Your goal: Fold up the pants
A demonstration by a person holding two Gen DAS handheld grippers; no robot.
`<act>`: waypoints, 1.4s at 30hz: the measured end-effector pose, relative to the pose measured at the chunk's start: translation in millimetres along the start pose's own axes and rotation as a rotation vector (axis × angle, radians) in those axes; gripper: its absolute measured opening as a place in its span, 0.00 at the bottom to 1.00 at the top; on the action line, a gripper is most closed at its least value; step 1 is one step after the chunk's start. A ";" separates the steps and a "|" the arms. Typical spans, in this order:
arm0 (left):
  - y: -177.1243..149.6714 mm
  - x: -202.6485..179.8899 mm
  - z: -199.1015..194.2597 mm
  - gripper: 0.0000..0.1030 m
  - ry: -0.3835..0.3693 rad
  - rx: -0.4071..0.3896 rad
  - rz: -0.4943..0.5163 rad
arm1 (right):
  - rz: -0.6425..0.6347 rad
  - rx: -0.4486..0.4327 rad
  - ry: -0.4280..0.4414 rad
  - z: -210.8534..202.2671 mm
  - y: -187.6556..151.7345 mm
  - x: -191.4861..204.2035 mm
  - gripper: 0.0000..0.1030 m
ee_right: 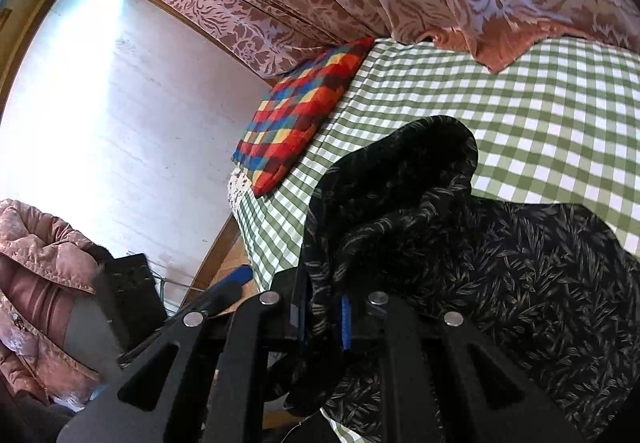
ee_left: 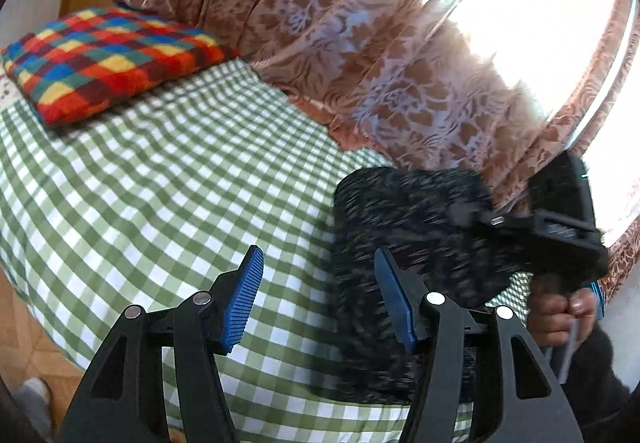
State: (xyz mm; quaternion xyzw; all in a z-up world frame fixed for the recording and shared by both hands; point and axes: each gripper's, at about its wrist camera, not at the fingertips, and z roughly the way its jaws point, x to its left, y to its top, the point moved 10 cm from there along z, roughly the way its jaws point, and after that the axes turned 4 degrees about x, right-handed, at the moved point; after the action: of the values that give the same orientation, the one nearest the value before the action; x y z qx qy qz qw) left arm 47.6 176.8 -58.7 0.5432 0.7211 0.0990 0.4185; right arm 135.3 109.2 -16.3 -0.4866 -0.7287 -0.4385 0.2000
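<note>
The pants (ee_left: 404, 243) are black with a pale leaf print and lie on the green checked bed cover (ee_left: 168, 179), blurred in the left wrist view. My left gripper (ee_left: 318, 301) is open and empty; its right finger (ee_left: 394, 303) stands over the pants' left edge. My right gripper (ee_right: 324, 319) is shut on a fold of the pants (ee_right: 520, 275) and holds it raised above the cover (ee_right: 540, 123). The right gripper's body (ee_left: 560, 227) and the hand holding it show at the right of the left wrist view.
A bright multicoloured checked cushion (ee_left: 108, 59) lies at the head of the bed, also in the right wrist view (ee_right: 304, 111). A pink floral curtain (ee_left: 360, 43) hangs along the far side. A pink quilted jacket (ee_right: 36, 283) is at the lower left beside a white wall (ee_right: 120, 123).
</note>
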 end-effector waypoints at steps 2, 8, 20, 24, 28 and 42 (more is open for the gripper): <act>-4.4 2.4 8.3 0.55 -0.010 0.027 -0.018 | -0.016 -0.003 0.002 -6.1 1.1 7.6 0.11; 3.5 -12.2 24.7 0.55 -0.072 0.048 -0.017 | -0.103 -0.042 -0.009 -42.2 2.0 38.6 0.10; -50.2 -149.7 63.8 0.56 -0.366 0.212 0.238 | -0.188 -0.178 -0.158 -167.1 -32.1 25.3 0.10; -84.1 -176.7 81.5 0.56 -0.395 0.304 0.309 | -0.104 -0.237 -0.205 -211.6 -61.1 -12.9 0.10; -98.8 -183.4 87.3 0.56 -0.397 0.351 0.348 | -0.007 -0.257 -0.228 -227.6 -86.3 -51.2 0.10; -164.2 -211.2 81.9 0.56 -0.499 0.525 0.546 | 0.340 -0.221 -0.324 -237.3 -189.6 -191.7 0.17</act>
State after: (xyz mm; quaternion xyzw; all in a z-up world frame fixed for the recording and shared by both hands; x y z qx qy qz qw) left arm 3.3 -95.7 -103.7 0.8084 0.4293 -0.1146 0.3861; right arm 21.1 -217.9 -111.2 -0.6849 -0.6066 -0.3919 0.0970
